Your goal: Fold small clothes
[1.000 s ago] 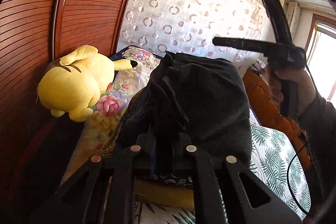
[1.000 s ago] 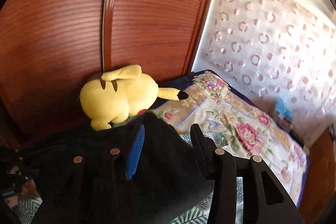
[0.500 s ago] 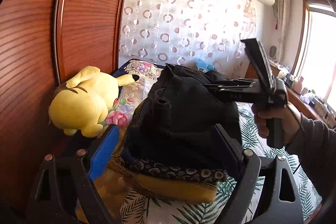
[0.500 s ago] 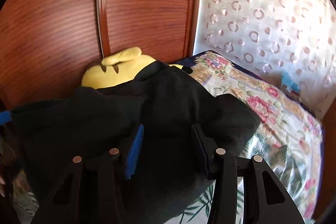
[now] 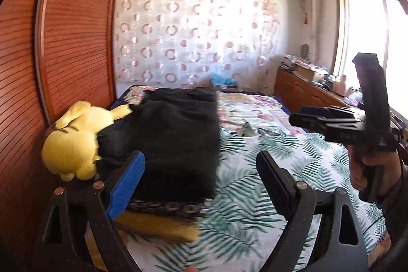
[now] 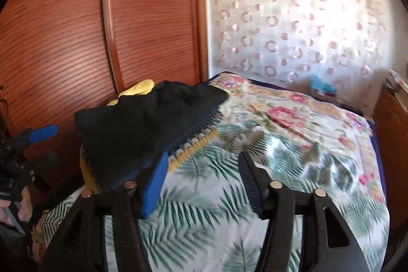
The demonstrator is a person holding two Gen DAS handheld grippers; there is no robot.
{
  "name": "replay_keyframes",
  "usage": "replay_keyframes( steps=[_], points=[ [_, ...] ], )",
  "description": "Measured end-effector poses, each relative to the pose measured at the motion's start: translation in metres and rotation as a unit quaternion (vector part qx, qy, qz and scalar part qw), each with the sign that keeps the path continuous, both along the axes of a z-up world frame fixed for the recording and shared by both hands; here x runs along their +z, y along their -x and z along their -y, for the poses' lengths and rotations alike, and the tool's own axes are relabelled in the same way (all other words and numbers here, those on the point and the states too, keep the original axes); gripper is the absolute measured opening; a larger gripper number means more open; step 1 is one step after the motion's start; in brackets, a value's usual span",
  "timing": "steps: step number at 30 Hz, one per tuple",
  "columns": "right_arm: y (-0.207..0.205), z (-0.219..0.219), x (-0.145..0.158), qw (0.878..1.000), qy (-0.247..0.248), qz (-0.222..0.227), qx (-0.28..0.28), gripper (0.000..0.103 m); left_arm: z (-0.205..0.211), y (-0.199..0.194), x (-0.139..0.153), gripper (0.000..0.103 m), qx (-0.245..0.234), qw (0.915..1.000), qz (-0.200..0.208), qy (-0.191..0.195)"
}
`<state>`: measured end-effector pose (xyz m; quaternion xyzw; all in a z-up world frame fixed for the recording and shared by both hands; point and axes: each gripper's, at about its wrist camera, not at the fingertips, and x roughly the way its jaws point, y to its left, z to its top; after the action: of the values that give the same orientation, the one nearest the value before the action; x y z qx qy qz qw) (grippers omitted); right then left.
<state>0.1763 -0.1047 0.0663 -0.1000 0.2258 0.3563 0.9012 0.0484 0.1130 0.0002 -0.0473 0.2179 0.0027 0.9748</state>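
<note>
Folded black garment [image 5: 176, 134] tops the stack at ten o'clock.
Left gripper [image 5: 201, 185] and right gripper [image 6: 201, 180], both spread and empty, should withdraw straight without snagging it.

The folded cloth [image 5: 178, 137] is black. Under it lies a yellow cloth [image 5: 158, 226]. The toy [image 5: 74, 144] is yellow. The sheet [image 6: 204, 216] has green leaves on white.

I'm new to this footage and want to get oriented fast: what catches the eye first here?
A bright yellow plush toy lies by the red-brown wooden wardrobe, partly under a folded black garment stacked on patterned and yellow folded clothes. Both grippers, left and right, gape open over the leaf-print bedsheet.
</note>
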Motion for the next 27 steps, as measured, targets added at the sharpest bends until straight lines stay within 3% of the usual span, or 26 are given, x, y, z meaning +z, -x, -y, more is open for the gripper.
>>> replay_keyframes(
  steps=[11, 20, 27],
  points=[
    [0.097, 0.050, 0.012, 0.997, -0.031, 0.022, -0.071, 0.085, 0.061, 0.011, 0.016, 0.089, -0.046, 0.9987, 0.015, -0.014],
    [0.167, 0.070, 0.024, 0.987, -0.063, 0.067, -0.134, 0.085, 0.097, 0.021, 0.041, 0.089, -0.051, 0.9977, 0.030, -0.031],
    [0.196, 0.070, 0.018, 0.976, -0.077, 0.085, -0.184, 0.085, 0.110, 0.026, 0.052, 0.089, -0.055, 0.9972, 0.038, -0.032]
  ],
)
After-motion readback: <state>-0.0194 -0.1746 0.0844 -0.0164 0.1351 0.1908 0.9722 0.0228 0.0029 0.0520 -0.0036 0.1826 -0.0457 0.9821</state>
